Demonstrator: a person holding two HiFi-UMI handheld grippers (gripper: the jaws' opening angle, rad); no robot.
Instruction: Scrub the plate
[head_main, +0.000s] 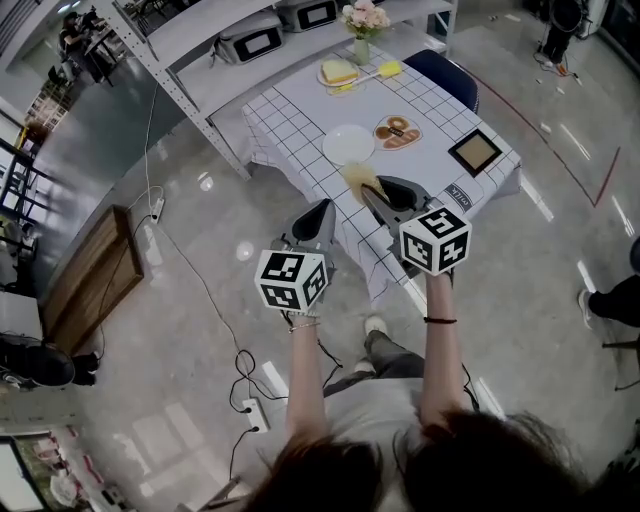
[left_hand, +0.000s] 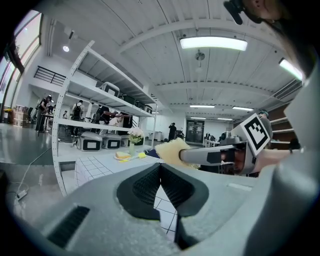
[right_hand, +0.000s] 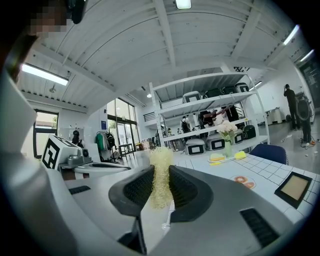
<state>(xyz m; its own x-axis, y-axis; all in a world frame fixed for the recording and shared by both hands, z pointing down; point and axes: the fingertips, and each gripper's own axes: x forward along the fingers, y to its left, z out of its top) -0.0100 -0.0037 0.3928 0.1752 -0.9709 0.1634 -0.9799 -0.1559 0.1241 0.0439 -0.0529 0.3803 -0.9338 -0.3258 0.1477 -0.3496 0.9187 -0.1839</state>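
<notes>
Partly hidden by right gripper: scourer.

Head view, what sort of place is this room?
Probably a lab or workshop hall: glossy grey floor, white metal shelving rack with boxy grey appliances, and a table under white gridded cloth.

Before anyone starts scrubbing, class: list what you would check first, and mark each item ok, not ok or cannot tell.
1. Scrub pad clamped in the right gripper: ok.
2. Left gripper free to steady the plate: ok, jaws together on nothing.
3. White plate bare and flat on the table: ok.
4. Pad in contact with the plate: not ok, it is held apart from it.
5. Plate wetted or soaped: cannot tell.
</notes>
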